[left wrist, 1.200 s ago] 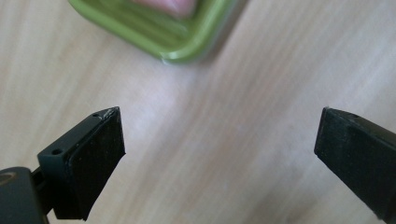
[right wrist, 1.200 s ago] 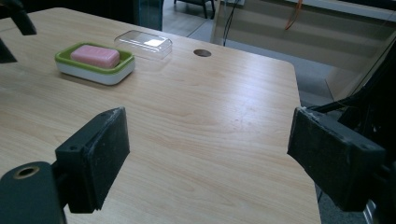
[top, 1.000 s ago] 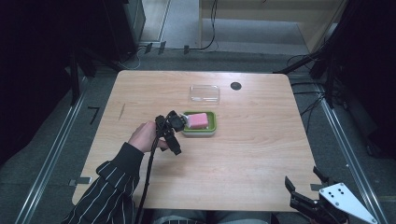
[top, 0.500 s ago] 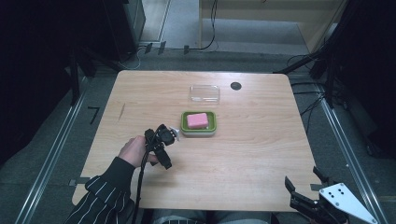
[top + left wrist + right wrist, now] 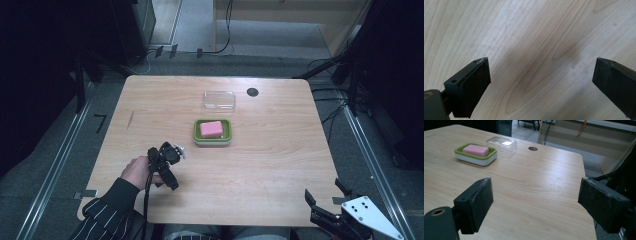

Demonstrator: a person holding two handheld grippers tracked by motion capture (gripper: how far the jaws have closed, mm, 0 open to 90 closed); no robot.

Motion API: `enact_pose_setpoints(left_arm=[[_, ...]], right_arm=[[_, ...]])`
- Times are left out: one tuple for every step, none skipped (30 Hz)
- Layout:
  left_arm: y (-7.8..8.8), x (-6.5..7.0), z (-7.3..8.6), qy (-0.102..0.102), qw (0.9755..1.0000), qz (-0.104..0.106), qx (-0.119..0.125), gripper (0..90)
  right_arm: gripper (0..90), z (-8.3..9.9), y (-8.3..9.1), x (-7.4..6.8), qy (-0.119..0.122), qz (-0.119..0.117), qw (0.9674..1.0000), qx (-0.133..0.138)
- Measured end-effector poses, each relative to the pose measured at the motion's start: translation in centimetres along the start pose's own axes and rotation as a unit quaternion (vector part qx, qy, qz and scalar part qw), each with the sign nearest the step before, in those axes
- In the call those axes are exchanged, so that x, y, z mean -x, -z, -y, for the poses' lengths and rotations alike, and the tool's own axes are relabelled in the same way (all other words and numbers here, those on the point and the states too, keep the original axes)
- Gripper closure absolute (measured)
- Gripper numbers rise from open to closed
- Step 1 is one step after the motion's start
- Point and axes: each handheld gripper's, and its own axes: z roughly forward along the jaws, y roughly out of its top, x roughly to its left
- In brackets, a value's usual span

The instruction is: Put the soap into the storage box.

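From the high view, the pink soap (image 5: pixel 211 128) is seen sitting in the green dish (image 5: pixel 197 135), clear lid (image 5: pixel 219 100) just behind, left gripper (image 5: pixel 167 161) near but empty. In the left gripper view, jaws are spread over bare table (image 5: pixel 529 37). In the right gripper view, the right gripper (image 5: pixel 535 200) is spread too, so the lid should probably be gripped by its long edges and lowered square.

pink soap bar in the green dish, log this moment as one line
pink soap bar: in green-rimmed dish | clear plastic lid: off, behind dish | left hand-held gripper: open, empty | right hand-held gripper: open, empty
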Motion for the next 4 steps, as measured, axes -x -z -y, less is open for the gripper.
enact_pose_setpoints(left_arm=[[-0.14,-0.04,0.08,0.001,1.0000,-0.003,0.002,1.9],[-0.24,-0.13,0.14,0.002,1.0000,-0.005,0.001,1.9],[-0.38,-0.21,0.20,0.003,1.0000,-0.007,-0.001,1.9],[-0.54,-0.29,0.27,0.007,0.9999,-0.012,-0.002,1.9]], right_arm=[[12.9,0.00,0.00,0.00,0.000,0.000,1.0000,0.000],[12.9,0.00,0.00,0.00,0.001,0.000,1.0000,0.000],[12.9,0.01,-0.01,0.00,0.001,0.001,1.0000,0.001],[12.9,0.01,-0.01,0.00,0.001,0.000,1.0000,0.000]])
